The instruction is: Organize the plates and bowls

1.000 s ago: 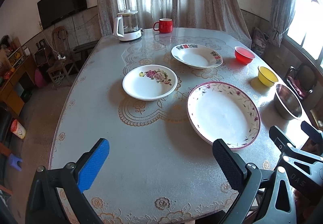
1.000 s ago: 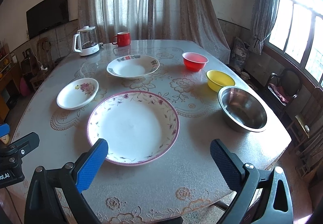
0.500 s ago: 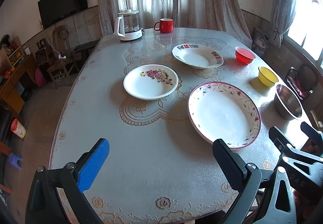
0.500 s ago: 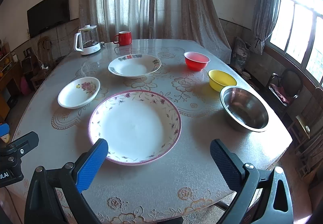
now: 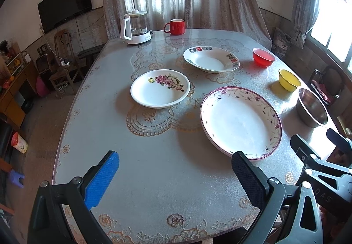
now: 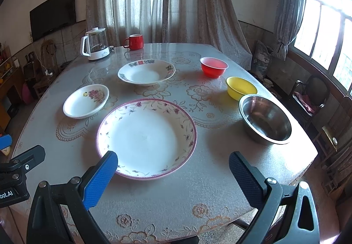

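Both views have crept slightly toward the table (image 5: 154, 167). Left gripper (image 5: 176, 178) gapes wide, empty; large floral plate (image 6: 147, 138) just ahead of equally spread, empty right gripper (image 6: 172, 175).

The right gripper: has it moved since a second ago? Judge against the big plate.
Yes. The right gripper has eased forward: its blue finger now overlaps the big plate rim.
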